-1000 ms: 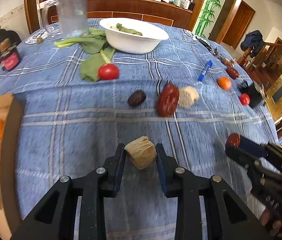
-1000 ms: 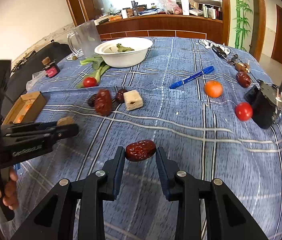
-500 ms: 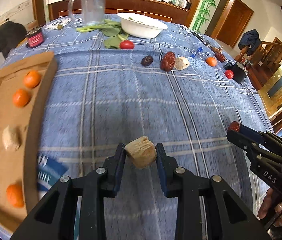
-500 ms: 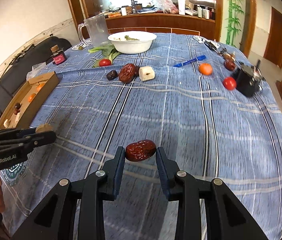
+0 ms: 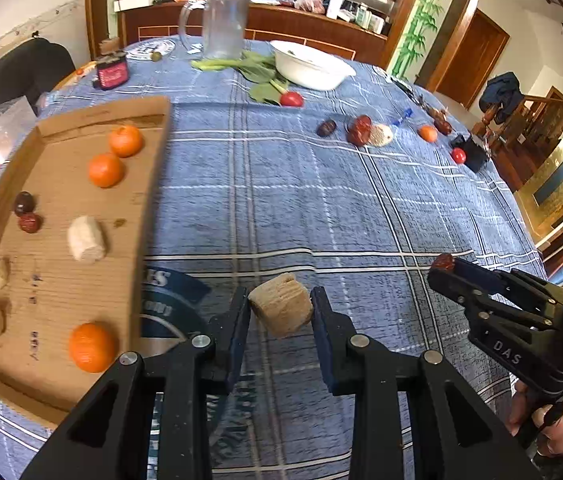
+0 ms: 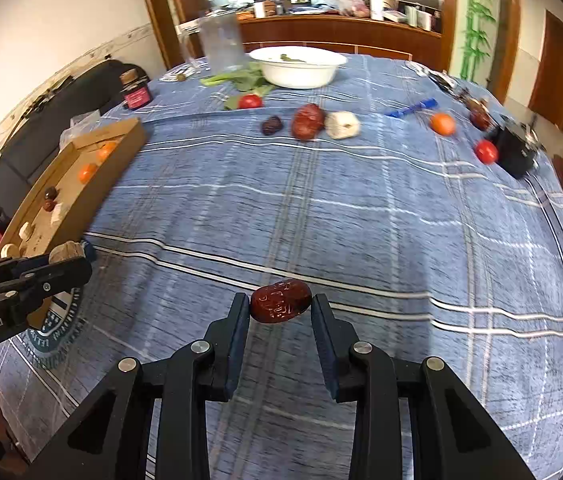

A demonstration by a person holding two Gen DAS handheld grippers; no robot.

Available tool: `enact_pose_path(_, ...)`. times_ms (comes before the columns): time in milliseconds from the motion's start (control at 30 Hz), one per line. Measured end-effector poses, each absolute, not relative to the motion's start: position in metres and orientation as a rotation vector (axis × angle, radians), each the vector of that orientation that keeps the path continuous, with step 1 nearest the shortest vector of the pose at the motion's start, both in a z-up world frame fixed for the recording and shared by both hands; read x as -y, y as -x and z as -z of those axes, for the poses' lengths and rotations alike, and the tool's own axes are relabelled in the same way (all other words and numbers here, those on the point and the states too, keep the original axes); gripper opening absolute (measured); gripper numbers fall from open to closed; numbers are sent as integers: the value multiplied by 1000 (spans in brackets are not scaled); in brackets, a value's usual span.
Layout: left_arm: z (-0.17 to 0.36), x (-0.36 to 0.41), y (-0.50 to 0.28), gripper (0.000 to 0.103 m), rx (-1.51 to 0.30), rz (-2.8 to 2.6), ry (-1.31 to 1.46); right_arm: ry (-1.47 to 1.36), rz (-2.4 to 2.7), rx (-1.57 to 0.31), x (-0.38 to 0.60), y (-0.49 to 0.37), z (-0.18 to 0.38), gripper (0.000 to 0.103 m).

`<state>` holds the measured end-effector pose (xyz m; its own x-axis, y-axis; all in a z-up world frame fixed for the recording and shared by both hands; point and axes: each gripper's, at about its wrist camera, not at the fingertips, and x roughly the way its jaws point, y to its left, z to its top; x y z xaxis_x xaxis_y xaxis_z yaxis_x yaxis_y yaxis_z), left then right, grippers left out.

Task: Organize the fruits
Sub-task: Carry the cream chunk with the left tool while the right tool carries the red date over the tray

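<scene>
Cardboard tray (image 5: 153, 184) on the desk (image 5: 281, 208) held three oranges (image 5: 106, 169), two dark fruits (image 5: 24, 202) and three pale chunks (image 5: 85, 239). Left hand-held gripper (image 5: 280, 312) was clamped on one pale chunk (image 5: 281, 309) beside the tray; right hand-held gripper (image 6: 280, 311) was clamped on one red date (image 6: 280, 306) above the desk.

Beneath my jaws spreads a table in a blue plaid cloth (image 5: 321, 208). Left of them sits a cardboard tray (image 5: 153, 184); far ahead lie a white bowl (image 5: 309, 68), greens (image 5: 257, 74), a tomato (image 5: 291, 99), dates (image 6: 306, 121) and a pen (image 6: 411, 108).
</scene>
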<state>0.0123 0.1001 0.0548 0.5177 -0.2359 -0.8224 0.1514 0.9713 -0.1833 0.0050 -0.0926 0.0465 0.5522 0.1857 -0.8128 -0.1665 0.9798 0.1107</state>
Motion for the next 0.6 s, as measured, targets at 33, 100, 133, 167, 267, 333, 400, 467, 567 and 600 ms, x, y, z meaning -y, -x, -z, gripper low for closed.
enact_pose_path(33,-56,-105,-12,29,-996,229,98,-14,-215,-962,87,-7,-48,34)
enact_pose_path(100,-60,-115,-12,29,-989,219,110,-2,-229,-957,77,-9,-50,34)
enact_pose_path(133,-62,-120,-12,29,-984,214,117,6,-239,-952,68,-11,-52,34)
enact_pose_path(167,-63,-125,-11,29,-979,207,123,11,-246,-950,63,-12,-53,34)
enact_pose_path(267,-67,-143,-10,29,-966,179,142,25,-275,-941,44,-18,-57,34)
enact_pose_path(333,-69,-158,-9,29,-958,153,156,40,-296,-935,32,-22,-59,35)
enact_pose_path(400,-71,-174,-9,29,-949,122,170,57,-319,-929,18,-25,-61,35)
enact_pose_path(467,-71,-188,-8,29,-944,92,179,65,-346,-928,5,-30,-63,35)
enact_pose_path(567,-71,-210,-5,30,-936,41,193,79,-379,-923,-14,-37,-66,35)
enact_pose_path(600,-71,-218,-4,30,-935,24,196,87,-388,-919,-19,-38,-67,35)
